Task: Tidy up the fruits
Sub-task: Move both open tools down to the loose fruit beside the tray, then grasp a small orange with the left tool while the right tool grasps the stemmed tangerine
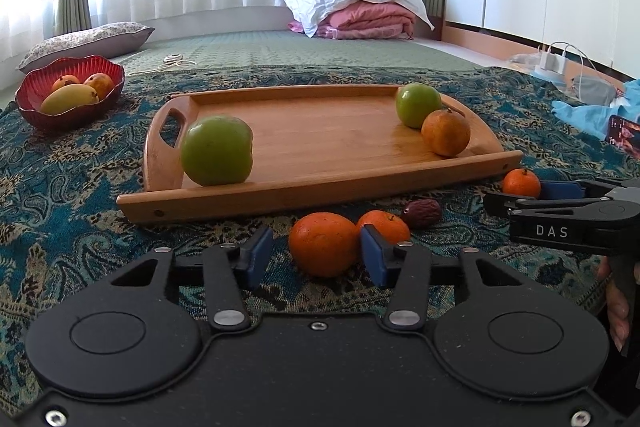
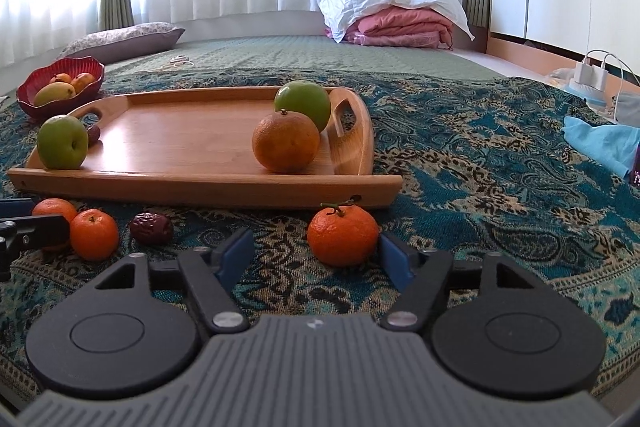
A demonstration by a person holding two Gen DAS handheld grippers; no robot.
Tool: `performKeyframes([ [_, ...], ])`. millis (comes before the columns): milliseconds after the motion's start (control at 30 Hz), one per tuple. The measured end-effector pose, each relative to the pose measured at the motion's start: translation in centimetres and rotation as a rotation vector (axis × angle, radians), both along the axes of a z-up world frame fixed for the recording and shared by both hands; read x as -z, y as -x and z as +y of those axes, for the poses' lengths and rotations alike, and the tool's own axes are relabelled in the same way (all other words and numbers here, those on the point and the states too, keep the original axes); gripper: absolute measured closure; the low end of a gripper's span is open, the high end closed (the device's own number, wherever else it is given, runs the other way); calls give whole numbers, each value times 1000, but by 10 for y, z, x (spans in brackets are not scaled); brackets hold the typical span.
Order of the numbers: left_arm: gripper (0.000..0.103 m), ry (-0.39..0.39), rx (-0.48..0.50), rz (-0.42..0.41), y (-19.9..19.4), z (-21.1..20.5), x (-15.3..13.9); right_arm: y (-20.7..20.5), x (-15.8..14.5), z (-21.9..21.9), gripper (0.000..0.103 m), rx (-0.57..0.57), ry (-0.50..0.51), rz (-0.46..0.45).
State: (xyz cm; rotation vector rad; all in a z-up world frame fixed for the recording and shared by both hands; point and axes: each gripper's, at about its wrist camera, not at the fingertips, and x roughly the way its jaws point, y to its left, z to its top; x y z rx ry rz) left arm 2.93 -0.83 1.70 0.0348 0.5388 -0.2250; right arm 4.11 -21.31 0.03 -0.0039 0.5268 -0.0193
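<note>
My left gripper (image 1: 316, 259) is open low over the patterned cloth. A large orange (image 1: 323, 249) sits between its blue pads, close to the right pad and apart from the left one. A smaller mandarin (image 1: 385, 225) and a dark date (image 1: 421, 213) lie just beyond. My right gripper (image 2: 316, 255) is open too, with a stemmed mandarin (image 2: 343, 235) between its fingers, beside the right pad. The wooden tray (image 1: 280, 197) behind holds two green apples (image 1: 217, 150) (image 1: 418, 105) and an orange (image 1: 445, 133).
A red bowl (image 1: 30, 107) with mangoes stands at the far left. A small date (image 2: 94, 135) lies in the tray's left corner. Blue cloth (image 2: 600, 143), a phone and a charger lie at the right. Pillows and folded bedding are at the back.
</note>
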Motion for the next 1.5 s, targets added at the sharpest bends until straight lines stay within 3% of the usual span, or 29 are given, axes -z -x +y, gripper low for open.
performKeyframes([
  [367, 62, -58, 28, -25, 15, -4, 1, 4, 1, -3, 52, 32, 8, -12],
  [567, 64, -36, 3, 23, -1, -9, 13, 2, 1, -3, 54, 33, 20, -10],
  [800, 66, -16, -12, 16, -8, -8, 12, -5, 1, -1, 58, 37, 32, 6],
  [1200, 67, -1, -50, -55, -5, -3, -17, -1, -20, 14, 62, -26, 21, -61],
  [1500, 66, 18, -65, -54, -32, -7, -31, -21, -34, 35, 62, -110, -40, -87],
])
